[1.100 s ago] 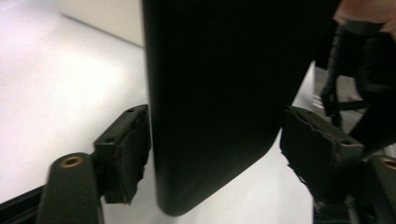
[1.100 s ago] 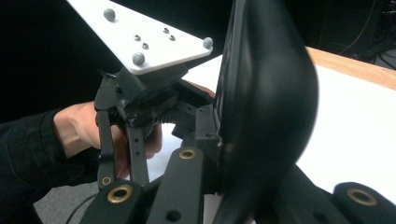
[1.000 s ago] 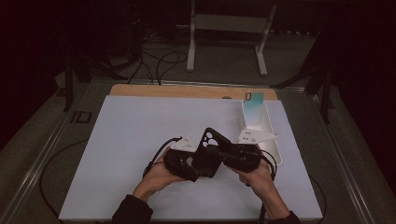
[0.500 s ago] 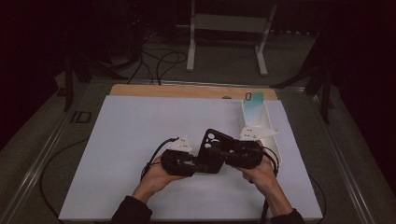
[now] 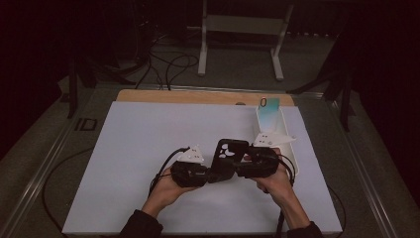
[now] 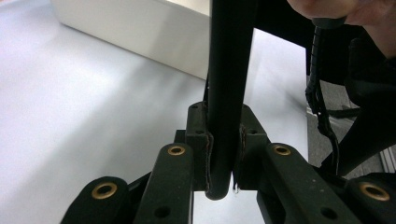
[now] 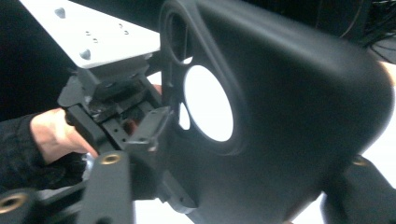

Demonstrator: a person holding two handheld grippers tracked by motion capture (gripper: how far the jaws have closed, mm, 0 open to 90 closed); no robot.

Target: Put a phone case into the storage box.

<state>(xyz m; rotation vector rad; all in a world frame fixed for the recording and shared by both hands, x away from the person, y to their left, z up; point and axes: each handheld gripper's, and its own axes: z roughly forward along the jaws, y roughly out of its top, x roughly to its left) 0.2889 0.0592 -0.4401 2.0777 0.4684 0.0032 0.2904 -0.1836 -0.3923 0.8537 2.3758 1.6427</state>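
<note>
Two tongs share one black phone case (image 5: 229,157): left tongs (image 6: 223,154) clamp its edge, their jaws having just been closing; right tongs (image 5: 243,163) have just been opening, no longer pinching it. With a single thin-edge grip, it could twist free onto the worktop (image 5: 138,148).

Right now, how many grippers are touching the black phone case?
2. The left gripper is clamped on the black phone case at its edge; the right gripper has just been opening, with the case between its jaws on the other side.

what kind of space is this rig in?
Most likely a lab or data-collection studio, not a home. A white board covers a table in a dark room, cables lie on the floor behind it beside a metal stand, and hand-held grippers carry their own cameras.
</note>
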